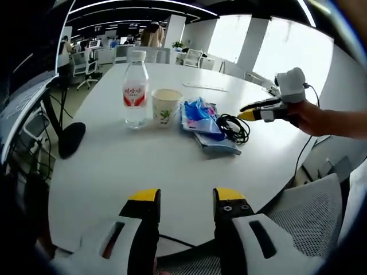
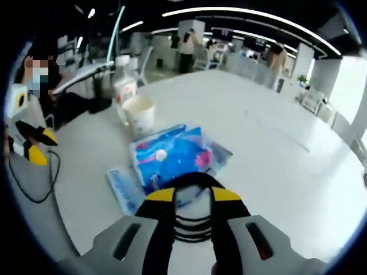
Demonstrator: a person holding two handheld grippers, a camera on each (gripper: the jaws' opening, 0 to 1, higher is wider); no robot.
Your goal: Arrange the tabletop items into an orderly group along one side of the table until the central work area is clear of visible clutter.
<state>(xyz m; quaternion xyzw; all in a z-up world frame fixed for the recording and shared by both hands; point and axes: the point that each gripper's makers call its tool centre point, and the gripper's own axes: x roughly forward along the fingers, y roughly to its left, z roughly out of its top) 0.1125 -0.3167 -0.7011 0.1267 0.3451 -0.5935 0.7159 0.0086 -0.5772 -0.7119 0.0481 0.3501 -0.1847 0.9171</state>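
Observation:
On the white table [image 1: 114, 172] a clear water bottle [image 1: 136, 89] with a red label stands next to a paper cup [image 1: 166, 107]. To their right lie a bright blue tissue pack [image 1: 199, 113], a paler flat pack [image 1: 222, 145] and a coiled black cable [image 1: 234, 128]. My right gripper [image 1: 242, 113], held by a hand, reaches in at the cable's edge. In the right gripper view the cable [image 2: 192, 220] lies between the parted jaws of my right gripper [image 2: 193, 195], in front of the blue pack [image 2: 172, 153], cup [image 2: 139, 113] and bottle [image 2: 123, 80]. My left gripper [image 1: 186, 197] hovers open over the near table edge.
A black rounded object [image 1: 71, 139] sits at the table's left edge. A white mesh chair [image 1: 307, 215] stands at the near right. A thin flat strip [image 1: 205, 86] lies far across the table. My left gripper [image 2: 35, 144] shows left in the right gripper view.

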